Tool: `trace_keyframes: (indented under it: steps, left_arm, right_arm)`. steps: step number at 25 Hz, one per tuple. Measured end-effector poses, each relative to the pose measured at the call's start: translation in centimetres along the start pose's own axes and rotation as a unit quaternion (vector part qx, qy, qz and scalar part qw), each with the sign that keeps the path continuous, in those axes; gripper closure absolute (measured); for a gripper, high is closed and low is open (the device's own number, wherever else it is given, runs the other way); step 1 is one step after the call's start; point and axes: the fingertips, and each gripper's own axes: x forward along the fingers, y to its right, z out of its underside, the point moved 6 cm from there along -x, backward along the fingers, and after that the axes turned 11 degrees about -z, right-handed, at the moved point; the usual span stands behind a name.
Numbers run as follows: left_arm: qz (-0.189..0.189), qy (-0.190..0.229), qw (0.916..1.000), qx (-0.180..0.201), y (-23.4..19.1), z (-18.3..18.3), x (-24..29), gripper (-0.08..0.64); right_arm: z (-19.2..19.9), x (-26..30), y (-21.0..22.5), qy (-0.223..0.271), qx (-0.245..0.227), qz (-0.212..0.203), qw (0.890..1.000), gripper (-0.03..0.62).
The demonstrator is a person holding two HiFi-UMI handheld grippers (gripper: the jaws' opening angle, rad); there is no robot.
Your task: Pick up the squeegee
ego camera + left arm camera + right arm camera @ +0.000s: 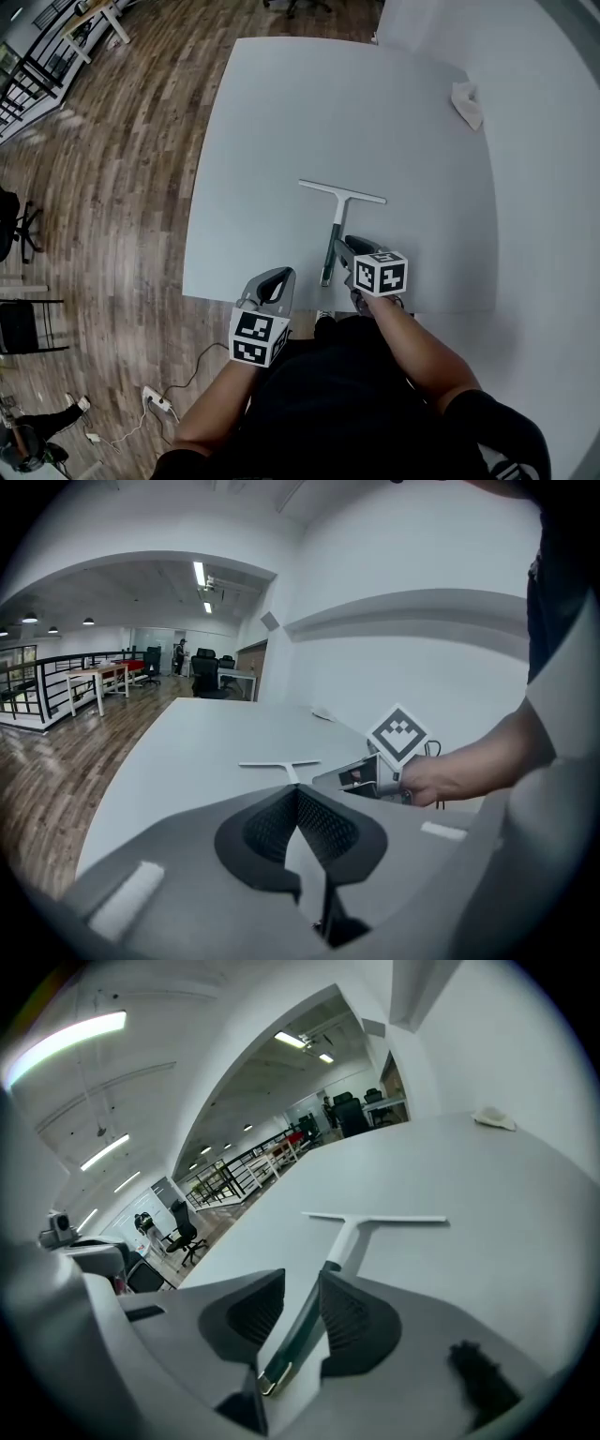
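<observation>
The right gripper (302, 1274) has its jaws spread to either side of the dark lower part of the squeegee (345, 1241) handle. The handle runs up the gap between them, nearer one pad than the other, and there looks to be no squeeze on it. The left gripper (296, 789) has its jaws pressed together at the tips with nothing between them. It hovers over the near edge of the tabletop (309, 112), to the left of the handle and apart from it.

The squeegee lies flat near the near edge, its handle end pointing at that edge and its white blade lying crosswise toward the middle of the tabletop. The pickup itself looks not yet done. The approach seems finished and the jaws are lined up on the handle. What appears left is to close on it and lift.

Room is generous: the tabletop is bare on both sides of the blade and beyond it. A crumpled white cloth or paper (467, 103) sits near the far right corner, well apart. The one tight spot is the near edge just behind the handle end, so a lift straight up seems safer than a drag back
</observation>
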Motion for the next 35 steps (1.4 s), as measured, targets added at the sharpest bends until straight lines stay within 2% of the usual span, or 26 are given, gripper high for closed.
trace_keyframes:
  steps: [4, 15, 26, 31, 33, 35]
  left_arm:
    - [-0.018, -0.008, 0.9997, -0.010, 0.1, -0.2, 0.2, 0.554]
    - [-0.065, -0.028, 0.9968, -0.036, 0.1, 0.9, -0.5, 0.554]
    - [-0.088, -0.028, 0.9948, -0.044, 0.0, 1.4, -1.5, 0.554]
    - [-0.097, -0.026, 0.9927, -0.067, -0.6, 1.7, -2.2, 0.554]
    - [-0.099, -0.025, 0.9925, -0.068, -0.7, 1.8, -2.4, 0.554]
    - [-0.099, -0.022, 0.9926, -0.067, -0.7, 1.7, -2.5, 0.554]
  right_arm:
    - [-0.2, 1.9, 2.6, -0.002, 0.038, 0.002, 0.999, 0.458]
    - [0.2, 5.9, 6.0, -0.010, 0.121, -0.011, 0.993, 0.447]
    - [-0.2, 7.1, 6.3, -0.022, 0.110, -0.002, 0.994, 0.445]
    - [-0.3, 7.4, 6.2, -0.022, 0.114, -0.005, 0.993, 0.446]
    - [-0.2, 7.5, 6.3, -0.024, 0.121, -0.010, 0.992, 0.449]
    - [0.0, 7.6, 6.5, -0.024, 0.146, -0.024, 0.989, 0.455]
